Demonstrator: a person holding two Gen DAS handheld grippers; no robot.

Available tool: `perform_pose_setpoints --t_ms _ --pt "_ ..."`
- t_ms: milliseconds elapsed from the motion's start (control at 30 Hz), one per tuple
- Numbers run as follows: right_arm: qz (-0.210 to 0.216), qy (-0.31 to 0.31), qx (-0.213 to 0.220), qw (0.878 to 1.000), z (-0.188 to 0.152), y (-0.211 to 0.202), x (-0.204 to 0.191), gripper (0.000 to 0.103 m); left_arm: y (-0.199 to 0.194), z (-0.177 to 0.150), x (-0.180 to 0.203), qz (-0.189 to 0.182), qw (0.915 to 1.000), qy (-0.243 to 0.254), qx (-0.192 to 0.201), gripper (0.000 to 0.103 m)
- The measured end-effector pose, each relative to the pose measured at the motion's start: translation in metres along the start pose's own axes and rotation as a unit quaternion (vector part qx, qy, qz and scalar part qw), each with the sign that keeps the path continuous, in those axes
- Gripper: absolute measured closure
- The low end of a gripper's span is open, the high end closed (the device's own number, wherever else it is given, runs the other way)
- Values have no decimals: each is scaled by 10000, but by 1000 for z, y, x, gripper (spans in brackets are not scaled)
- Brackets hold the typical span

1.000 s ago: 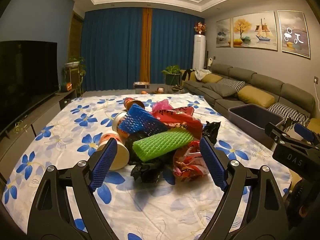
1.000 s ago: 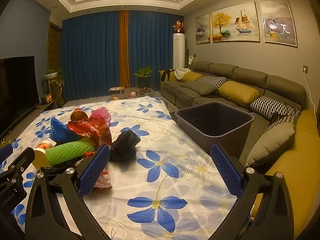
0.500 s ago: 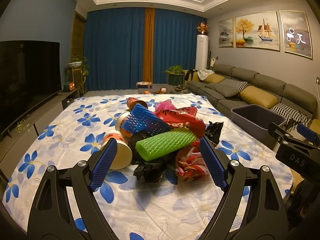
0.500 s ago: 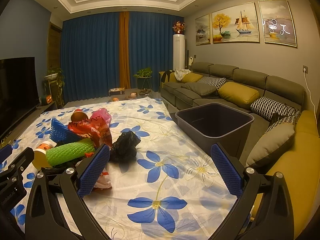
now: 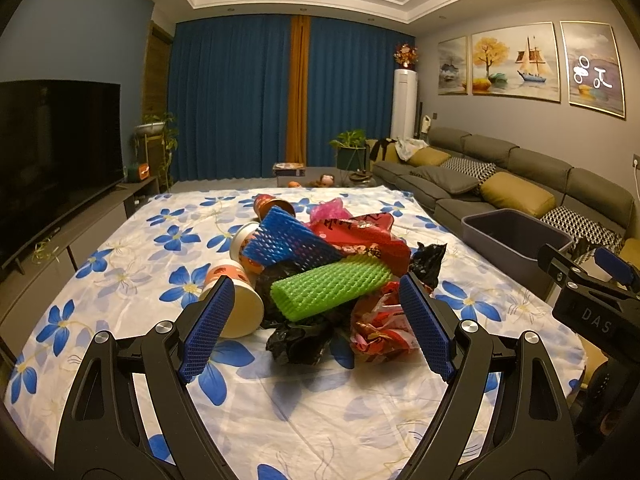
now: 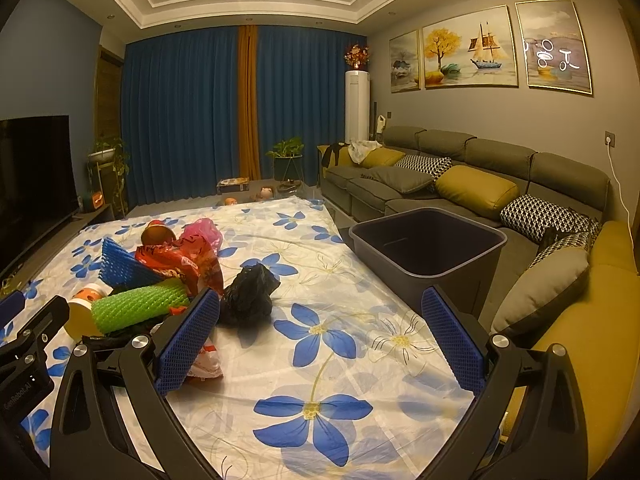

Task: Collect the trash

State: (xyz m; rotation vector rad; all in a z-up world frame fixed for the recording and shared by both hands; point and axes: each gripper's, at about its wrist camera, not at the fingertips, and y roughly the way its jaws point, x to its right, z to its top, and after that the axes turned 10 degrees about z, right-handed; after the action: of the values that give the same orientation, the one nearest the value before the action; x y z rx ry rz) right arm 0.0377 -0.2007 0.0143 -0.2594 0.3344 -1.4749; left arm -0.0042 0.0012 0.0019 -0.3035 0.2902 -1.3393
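So our left tongs (image 5: 316, 328) are spread wide and empty with the trash pile (image 5: 320, 276) dead ahead at 12 o'clock on the desk (image 5: 120, 264). The green foam sleeve (image 5: 332, 286) on top lies crosswise. Right tongs (image 6: 320, 340) gape empty too, pile at 10, bin (image 6: 428, 248) at 1; we can read "DAS" on the other tool.

We cannot see the lower part of the grey bin (image 6: 428, 248): the table edge and the right gripper's finger (image 6: 452, 336) cover it. In the trash pile (image 5: 320, 276), the black bags (image 5: 300, 340) lie mostly buried under the green foam net (image 5: 332, 286), and the print on the red wrapper (image 5: 360, 236) is too small for us to read. The television (image 5: 56, 152) runs off the frame's left edge.
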Motion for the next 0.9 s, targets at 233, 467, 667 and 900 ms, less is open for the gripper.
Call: perform_pose_setpoints --t_ms 233,467,667,900 --pt "-2 -2 13 10000 0 0 0 5 0 0 0 -6 10000 -9 -3 20" --pt "-11 -31 37 10000 0 0 0 5 0 0 0 -6 10000 -12 -3 20" --pt "2 -62 25 10000 -2 1 -1 5 0 0 -2 13 10000 -66 3 20" --pt "46 -83 9 10000 -4 4 -2 5 4 -1 -4 38 9999 -88 -52 20"
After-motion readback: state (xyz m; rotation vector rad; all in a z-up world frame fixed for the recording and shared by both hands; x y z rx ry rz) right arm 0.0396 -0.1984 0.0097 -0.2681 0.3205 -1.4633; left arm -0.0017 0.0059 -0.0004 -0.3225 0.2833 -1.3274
